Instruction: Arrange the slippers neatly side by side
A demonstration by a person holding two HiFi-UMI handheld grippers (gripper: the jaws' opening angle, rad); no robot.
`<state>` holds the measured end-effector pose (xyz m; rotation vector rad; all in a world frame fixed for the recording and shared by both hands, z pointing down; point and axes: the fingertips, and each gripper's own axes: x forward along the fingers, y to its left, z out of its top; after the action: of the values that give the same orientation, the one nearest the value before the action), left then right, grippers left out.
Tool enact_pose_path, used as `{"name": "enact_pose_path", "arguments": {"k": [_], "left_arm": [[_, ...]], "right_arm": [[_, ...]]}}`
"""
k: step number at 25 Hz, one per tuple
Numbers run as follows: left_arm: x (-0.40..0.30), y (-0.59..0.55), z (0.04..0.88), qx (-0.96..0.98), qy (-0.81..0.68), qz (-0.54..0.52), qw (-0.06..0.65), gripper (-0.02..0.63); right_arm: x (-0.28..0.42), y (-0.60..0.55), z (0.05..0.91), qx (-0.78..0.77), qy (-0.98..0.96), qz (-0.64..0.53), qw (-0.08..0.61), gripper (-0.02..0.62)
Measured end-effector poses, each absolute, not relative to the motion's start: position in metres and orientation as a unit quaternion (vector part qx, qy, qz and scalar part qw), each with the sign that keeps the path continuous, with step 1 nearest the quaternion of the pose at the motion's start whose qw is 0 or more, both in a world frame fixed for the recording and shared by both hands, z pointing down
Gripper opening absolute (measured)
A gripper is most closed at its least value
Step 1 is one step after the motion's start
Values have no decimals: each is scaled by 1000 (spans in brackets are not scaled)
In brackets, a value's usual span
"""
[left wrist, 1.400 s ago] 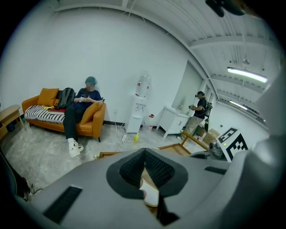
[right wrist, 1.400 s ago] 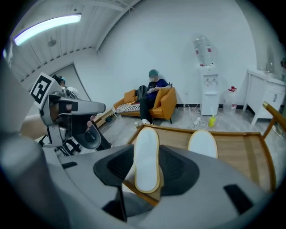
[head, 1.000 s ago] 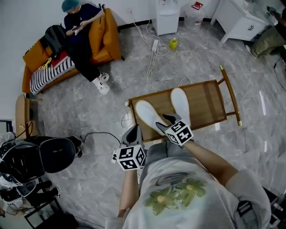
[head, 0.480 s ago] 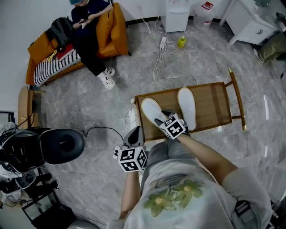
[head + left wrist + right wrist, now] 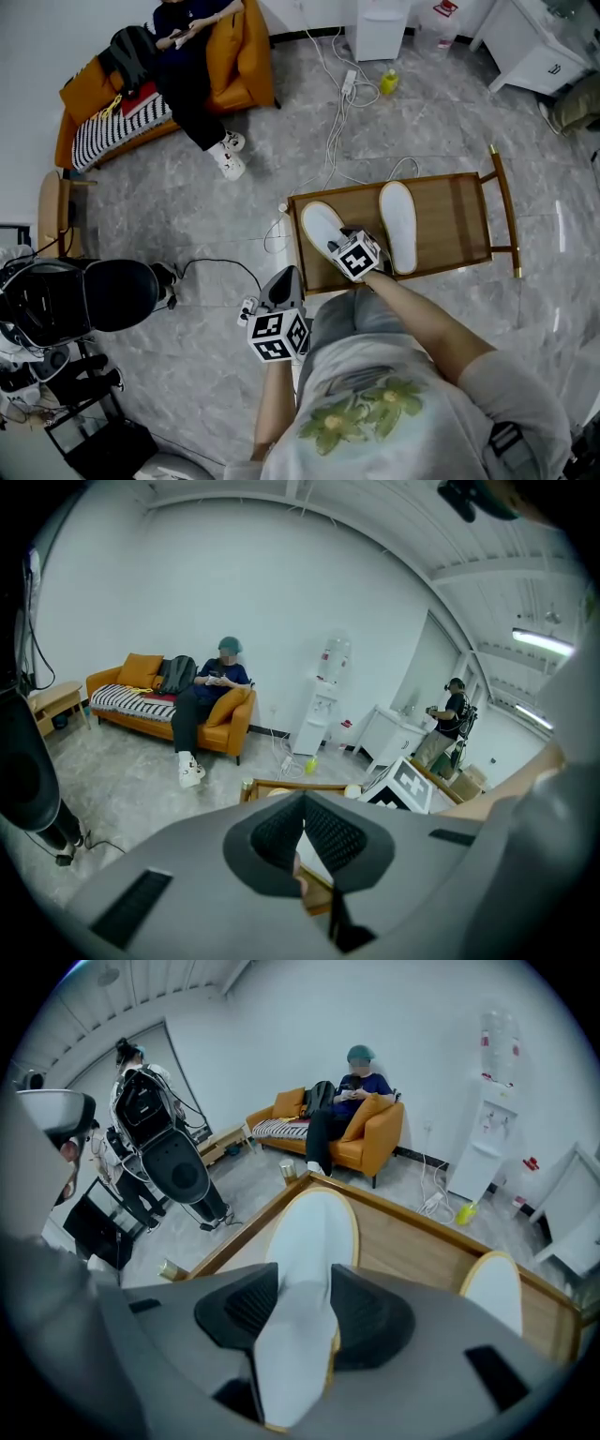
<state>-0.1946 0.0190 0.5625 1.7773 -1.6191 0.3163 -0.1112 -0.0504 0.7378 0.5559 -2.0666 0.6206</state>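
Two white slippers lie on a low wooden bench (image 5: 450, 225). The left slipper (image 5: 321, 223) is angled, its toe pointing away to the left; the right slipper (image 5: 398, 225) lies straight. My right gripper (image 5: 339, 246) is at the left slipper's heel. In the right gripper view that slipper (image 5: 314, 1232) runs between the pads of the right gripper (image 5: 298, 1312), and the closing jaws pinch it. The other slipper (image 5: 492, 1288) shows at the right. My left gripper (image 5: 284, 281) hovers off the bench's near left corner, shut and empty (image 5: 302, 832).
A person sits on an orange sofa (image 5: 234, 66) at the back left. Cables (image 5: 337, 122) and a yellow bottle (image 5: 388, 82) lie on the grey floor behind the bench. A black round-topped machine (image 5: 84, 300) stands at the left, a white cabinet (image 5: 534, 47) at the back right.
My right gripper has moved forward and left over the bench onto the left slipper's heel. The left gripper has barely moved.
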Motion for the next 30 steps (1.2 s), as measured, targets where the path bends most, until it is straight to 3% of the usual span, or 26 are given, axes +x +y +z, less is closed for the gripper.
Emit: {"name": "enact_pose_path", "arguments": {"k": [3, 7, 17, 30], "left_arm": [[-193, 23, 567, 684, -627, 122, 352, 15], [-191, 23, 570, 684, -626, 123, 355, 15], [-190, 15, 569, 690, -618, 128, 355, 15], [-178, 9, 567, 706, -600, 135, 351, 15]], "right_arm": [[-108, -46, 743, 226, -829, 249, 446, 112], [-104, -45, 745, 232, -826, 248, 450, 56], [-70, -58, 744, 315, -780, 331, 427, 43], [-27, -77, 740, 384, -753, 341, 411, 44]]}}
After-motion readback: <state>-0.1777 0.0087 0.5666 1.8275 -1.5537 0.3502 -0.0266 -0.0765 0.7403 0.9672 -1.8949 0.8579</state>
